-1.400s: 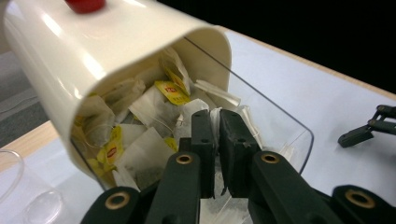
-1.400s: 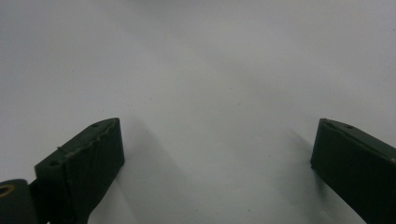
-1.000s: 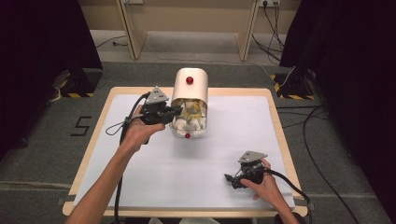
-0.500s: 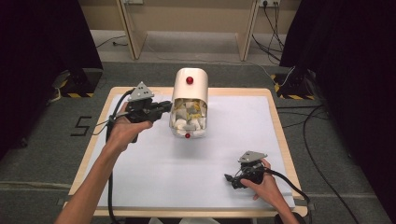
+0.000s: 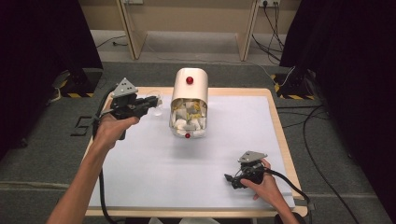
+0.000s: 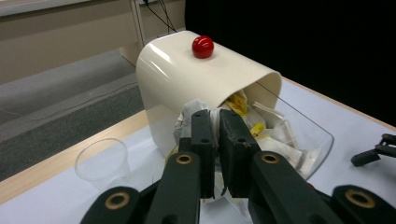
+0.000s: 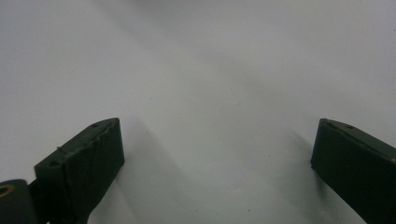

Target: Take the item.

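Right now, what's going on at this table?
A person works with two handheld grippers. The left gripper is shut on a white tea bag packet pulled from the cream dispenser, beside a clear plastic cup. The right gripper rests open on the white table cover.

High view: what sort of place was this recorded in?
Probably a lab or recording studio, not a home: a table under white paper stands on grey carpet, black curtains hang on both sides, and cables trail over the floor.
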Demonstrator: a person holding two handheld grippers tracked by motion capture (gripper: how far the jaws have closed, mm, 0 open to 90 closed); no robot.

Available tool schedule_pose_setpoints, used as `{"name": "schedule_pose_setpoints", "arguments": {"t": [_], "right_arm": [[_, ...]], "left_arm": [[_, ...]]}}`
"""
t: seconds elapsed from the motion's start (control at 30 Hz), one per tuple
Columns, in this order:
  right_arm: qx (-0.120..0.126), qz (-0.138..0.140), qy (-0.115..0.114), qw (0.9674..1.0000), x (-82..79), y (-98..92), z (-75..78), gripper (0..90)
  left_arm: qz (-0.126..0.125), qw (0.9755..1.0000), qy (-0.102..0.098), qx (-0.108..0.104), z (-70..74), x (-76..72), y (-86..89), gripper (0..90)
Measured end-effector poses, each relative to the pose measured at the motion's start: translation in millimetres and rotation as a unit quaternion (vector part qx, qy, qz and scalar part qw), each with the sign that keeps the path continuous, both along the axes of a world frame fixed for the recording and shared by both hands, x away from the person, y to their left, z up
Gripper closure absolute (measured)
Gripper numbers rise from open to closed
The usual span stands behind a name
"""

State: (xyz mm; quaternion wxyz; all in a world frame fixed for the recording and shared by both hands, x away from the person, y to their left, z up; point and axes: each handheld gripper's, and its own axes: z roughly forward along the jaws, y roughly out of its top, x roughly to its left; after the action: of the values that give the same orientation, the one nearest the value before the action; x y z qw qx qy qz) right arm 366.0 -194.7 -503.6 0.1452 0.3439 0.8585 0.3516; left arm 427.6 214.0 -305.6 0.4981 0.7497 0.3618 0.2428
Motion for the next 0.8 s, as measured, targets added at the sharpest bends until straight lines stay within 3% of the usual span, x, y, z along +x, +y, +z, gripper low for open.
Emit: {"name": "schedule_pose_setpoints", "arguments": {"t": [0.23,0.5,0.8], "right_arm": [[0.001,0.000,0.001,1.0000,-0.1,0.1,-0.1,3.0],[0.001,-0.001,0.001,1.0000,-0.2,0.1,0.0,3.0],[0.001,-0.001,0.001,1.0000,-0.2,0.1,0.0,3.0]], "left_arm": [[0.028,0.9996,0.003,-0.003,-18.5,20.4,6.8,84.0],[0.063,0.9979,-0.003,0.013,-36.9,45.6,7.5,84.0],[0.084,0.9965,-0.002,-0.001,-49.8,73.7,7.8,83.9]]}}
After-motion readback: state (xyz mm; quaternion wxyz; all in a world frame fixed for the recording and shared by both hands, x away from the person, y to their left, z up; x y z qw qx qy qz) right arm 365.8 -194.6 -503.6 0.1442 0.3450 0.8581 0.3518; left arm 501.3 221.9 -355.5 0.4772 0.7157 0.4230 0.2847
